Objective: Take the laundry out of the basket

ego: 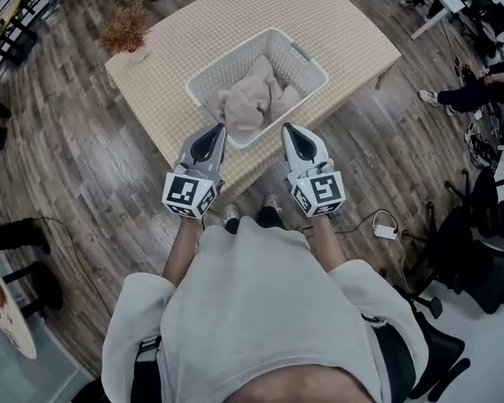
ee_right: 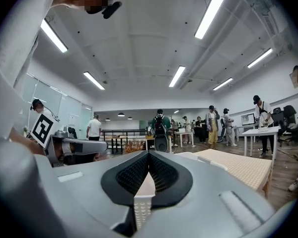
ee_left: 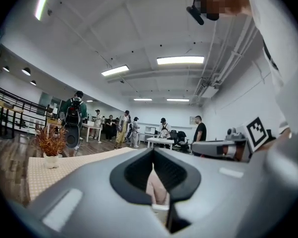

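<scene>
**Both tongs shut at the basket's near rim**

I had the left tongs (ego: 216,130) and the right tongs (ego: 287,129) side by side, both pointing level at the counter (ego: 193,44) ahead of them. In each gripper view the two jaws met at their tips, so both pairs were together and neither clamped anything.

The white basket (ego: 308,58) stood on the counter straight ahead of the tongs, turned so that one corner faced the gap between them. The left tips were at its near rim, and the right tips were just off the rim on the right. I could not tell whether either pair touched the plastic.

The laundry (ego: 256,96), a heap of pale pink cloth, lay inside the basket just beyond both pairs of tips, a little nearer the left pair. Through the slot behind the left tips I saw a strip of that pink cloth with a bit of white rim under it. The same slot on the right showed beige counter and white lattice.

A dried plant (ego: 126,30) sat on the counter's far corner, well off to the left of the left tongs. Wooden floor (ego: 76,158) lay around the counter, and people stood at white tables far beyond it.
</scene>
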Demonstrator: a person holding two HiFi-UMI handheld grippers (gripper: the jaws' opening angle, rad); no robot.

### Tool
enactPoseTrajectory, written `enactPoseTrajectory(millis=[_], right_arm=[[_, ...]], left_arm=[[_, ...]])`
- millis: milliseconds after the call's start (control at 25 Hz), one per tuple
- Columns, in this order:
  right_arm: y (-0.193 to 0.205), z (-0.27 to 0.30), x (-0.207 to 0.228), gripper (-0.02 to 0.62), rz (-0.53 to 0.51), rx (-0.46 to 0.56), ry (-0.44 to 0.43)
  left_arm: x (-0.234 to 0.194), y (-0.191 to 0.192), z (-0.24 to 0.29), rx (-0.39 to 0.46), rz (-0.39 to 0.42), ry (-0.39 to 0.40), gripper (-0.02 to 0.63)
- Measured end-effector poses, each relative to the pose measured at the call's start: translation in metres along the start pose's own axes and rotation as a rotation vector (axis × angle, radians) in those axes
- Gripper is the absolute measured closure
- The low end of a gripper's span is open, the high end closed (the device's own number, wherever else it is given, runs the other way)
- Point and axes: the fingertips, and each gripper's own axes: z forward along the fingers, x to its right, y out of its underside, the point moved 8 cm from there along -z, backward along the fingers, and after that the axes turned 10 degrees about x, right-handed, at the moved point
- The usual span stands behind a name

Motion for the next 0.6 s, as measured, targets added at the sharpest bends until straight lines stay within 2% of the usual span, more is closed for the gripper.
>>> enactPoseTrajectory(millis=[160,200,320,400,440,600], right_arm=[[0.005,0.02,0.021,0.576,0.023,-0.022,-0.069],[0.008,0.025,0.025,0.51,0.032,-0.033,-0.084],[0.018,0.037,0.032,0.368,0.044,-0.071,-0.116],[0.021,0.048,0.034,0.224,0.041,-0.08,-0.122],[0.021,0.053,0.035,0.172,0.037,-0.08,-0.125],[0.022,0.07,0.034,0.152,0.017,-0.086,-0.151]], left_arm=[[0.001,0.003,0.006,-0.008,0.009,-0.066,0.595],[0.001,0.004,0.007,-0.01,0.008,-0.08,0.595],[0.0,0.008,0.009,-0.013,0.004,-0.108,0.595],[-0.003,0.008,0.01,-0.01,0.005,-0.117,0.595],[-0.005,0.008,0.011,-0.009,0.004,-0.121,0.595],[-0.014,0.008,0.01,-0.002,0.0,-0.133,0.595]])
